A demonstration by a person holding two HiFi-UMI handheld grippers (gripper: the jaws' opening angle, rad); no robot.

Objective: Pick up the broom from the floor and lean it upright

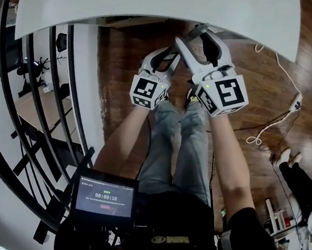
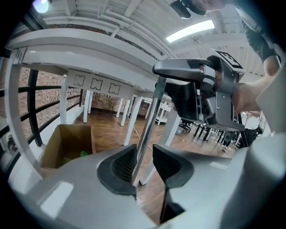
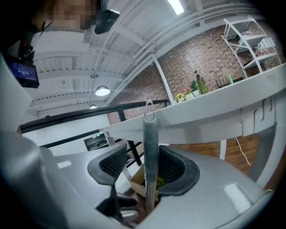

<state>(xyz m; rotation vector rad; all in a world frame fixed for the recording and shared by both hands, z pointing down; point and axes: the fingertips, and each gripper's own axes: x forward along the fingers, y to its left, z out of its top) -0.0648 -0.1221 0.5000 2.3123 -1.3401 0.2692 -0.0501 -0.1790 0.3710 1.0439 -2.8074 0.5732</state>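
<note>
Broom handle, a slim metal pole, standing nearly upright with a slight tilt, close to the edge of the white bench. Its upper part carries a grey sleeve that ends in a wire hanging loop. The brush end appears in no view, and whether the top touches the bench edge cannot be told.

The left hand-held gripper has its jaws narrow, closed on the bare pole below the sleeve. The pole lies against the pad at the view's left, and only a sliver of gap shows at the other pad. The right hand-held gripper has its jaws wide. The grey sleeve stands between them, close by the pad at the view's right and well apart from the other, and neither pad presses on it. In the left gripper view the right hand-held gripper sits higher on the pole than the left. In the head view both point toward the bench edge, side by side.

Surroundings:
- A wooden floor lies beneath.
- An open cardboard box with something green inside sits on the floor below the bench.
- A black railing runs along the person's left.
- A white cable lies on the floor at the right.
- The person's legs in jeans show below the grippers.
- A small screen is near the chest.
</note>
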